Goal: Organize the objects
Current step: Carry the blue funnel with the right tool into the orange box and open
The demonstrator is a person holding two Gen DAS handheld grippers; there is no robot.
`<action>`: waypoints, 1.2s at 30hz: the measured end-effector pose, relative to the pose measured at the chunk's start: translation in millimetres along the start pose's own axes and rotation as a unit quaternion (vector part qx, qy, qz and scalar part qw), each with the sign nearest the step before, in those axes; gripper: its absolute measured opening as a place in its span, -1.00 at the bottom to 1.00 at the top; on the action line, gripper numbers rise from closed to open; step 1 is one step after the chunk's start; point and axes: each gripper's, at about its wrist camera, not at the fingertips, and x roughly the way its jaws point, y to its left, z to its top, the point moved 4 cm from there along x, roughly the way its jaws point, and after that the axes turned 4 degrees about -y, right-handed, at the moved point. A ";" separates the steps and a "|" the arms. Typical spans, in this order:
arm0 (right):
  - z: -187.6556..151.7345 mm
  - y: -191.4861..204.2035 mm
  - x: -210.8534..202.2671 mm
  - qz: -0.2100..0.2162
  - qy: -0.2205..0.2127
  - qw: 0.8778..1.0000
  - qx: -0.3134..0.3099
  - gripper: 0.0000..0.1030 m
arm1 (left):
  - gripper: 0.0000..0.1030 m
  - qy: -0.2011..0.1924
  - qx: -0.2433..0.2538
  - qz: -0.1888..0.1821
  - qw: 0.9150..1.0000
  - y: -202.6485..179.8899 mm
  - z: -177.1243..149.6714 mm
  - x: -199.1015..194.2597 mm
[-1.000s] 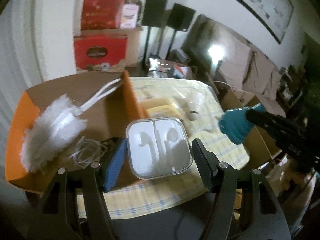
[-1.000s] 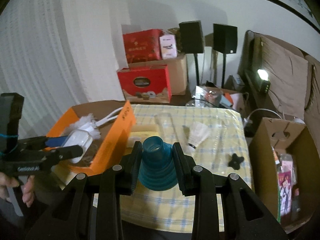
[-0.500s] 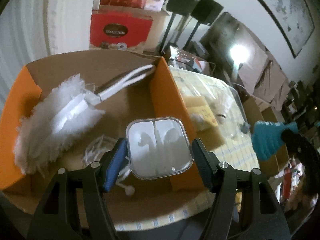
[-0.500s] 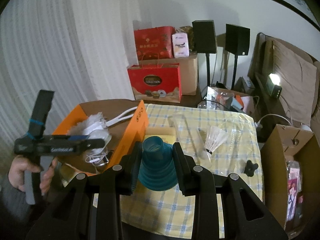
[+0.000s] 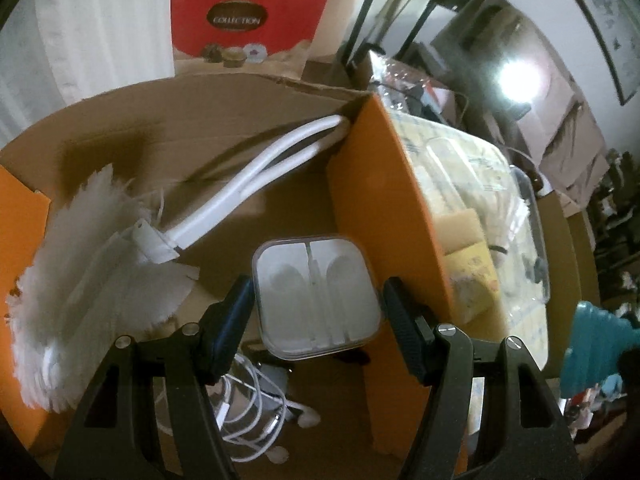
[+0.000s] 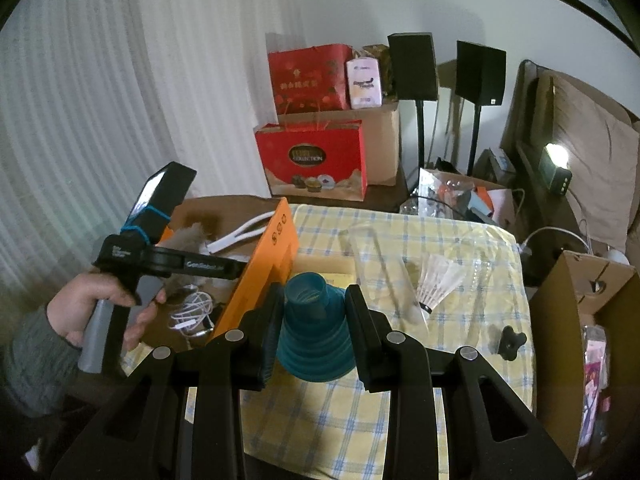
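Two grippers are busy here, each with one thing between its fingers. The left gripper (image 5: 318,300) pinches a clear earphone case (image 5: 316,294) by its two sides and holds it over the inside of the orange cardboard box (image 5: 384,216), above the floor of the box. In the box lie a white duster (image 5: 92,272) and a tangle of white earphone cable (image 5: 244,408). The right gripper (image 6: 312,320) is closed on a teal folding cup (image 6: 314,330) and hangs over the checked tablecloth (image 6: 460,344), just beside the orange wall of the box. A shuttlecock (image 6: 438,278) and a small black knob (image 6: 512,342) lie on the cloth.

I judge the step in hand is to put the case into the box. The next move calls for lowering it to a free place between duster and cable, then spreading the fingers. After this, the cup probably follows.
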 end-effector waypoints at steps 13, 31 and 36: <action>7.2 28.1 10.8 0.031 0.005 0.999 -0.021 -0.39 | 0.32 0.046 -0.049 0.011 0.998 17.2 5.2 20.0; 11.0 86.0 32.7 0.084 0.017 0.995 -0.051 -0.39 | 0.72 -0.079 -0.058 -0.002 0.995 37.0 -19.4 -85.4; 7.4 97.2 52.0 0.098 0.030 0.994 -0.046 -0.39 | 0.77 -0.109 -0.075 -0.001 0.991 54.9 -34.2 -111.6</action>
